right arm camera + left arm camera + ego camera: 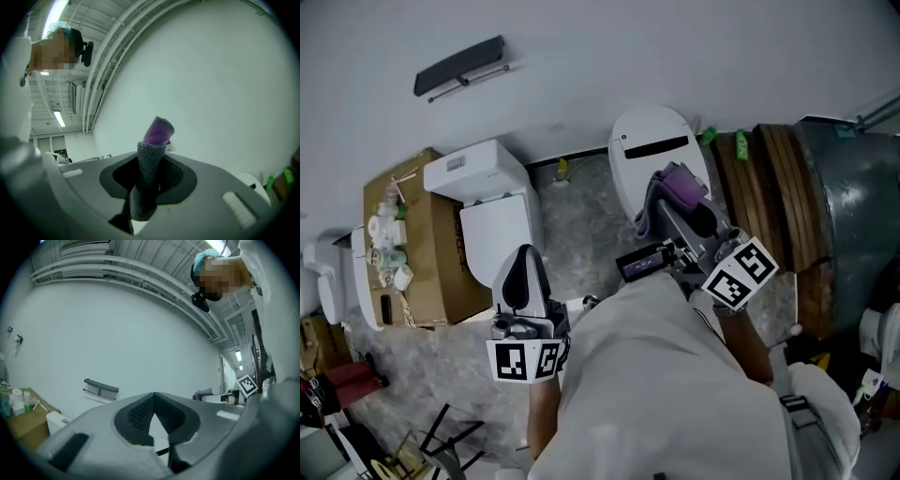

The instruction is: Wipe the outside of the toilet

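My right hand-held gripper (151,161), pinching the purple cloth (158,131), is nearer the toilet (649,127) directly ahead; left hand-held gripper (154,398) pressed together, empty.

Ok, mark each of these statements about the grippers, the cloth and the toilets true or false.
1. The right gripper is shut on a purple and grey cloth. True.
2. The left gripper holds a sponge. False: its jaws are together with nothing between them.
3. The cloth is pressed against the right-hand toilet. False: it is held in the air, clear of it.
4. A cardboard box stands beside the left-hand toilet. True.
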